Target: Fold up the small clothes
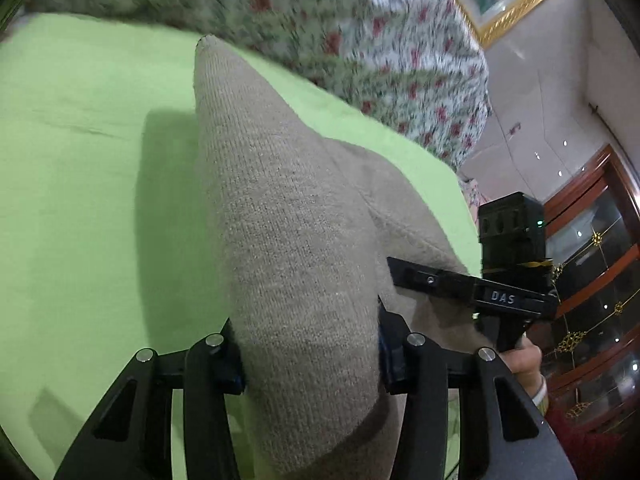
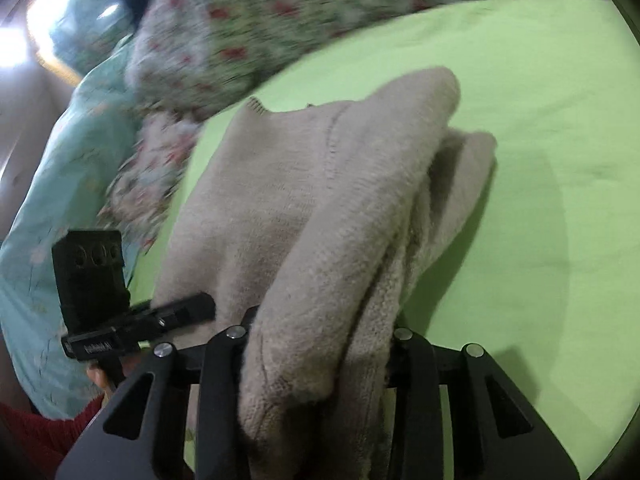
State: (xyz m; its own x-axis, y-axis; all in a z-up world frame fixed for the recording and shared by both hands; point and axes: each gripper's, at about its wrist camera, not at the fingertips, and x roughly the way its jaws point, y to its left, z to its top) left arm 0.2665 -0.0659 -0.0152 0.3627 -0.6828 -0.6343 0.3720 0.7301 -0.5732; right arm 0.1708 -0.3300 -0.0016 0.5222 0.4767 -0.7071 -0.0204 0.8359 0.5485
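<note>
While both clamp its near edge, beige sweater (image 1: 288, 240) hangs over green bed sheet (image 1: 80, 168): left gripper (image 1: 310, 356), right gripper (image 2: 320, 356) pinched on knit. Step: mid-fold carry. Next, probably: lay it flat toward floral quilt (image 1: 320, 28), edges matched.

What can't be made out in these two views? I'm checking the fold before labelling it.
- Left tongs tips: left wrist view, buried in the beige knit garment.
- Right tongs tips: right wrist view, covered by the bunched garment.
- Garment type: folds hide its outline in both views.
- Floral bedding: motion-blurred.
- Green sheet under garment: hidden.
</note>
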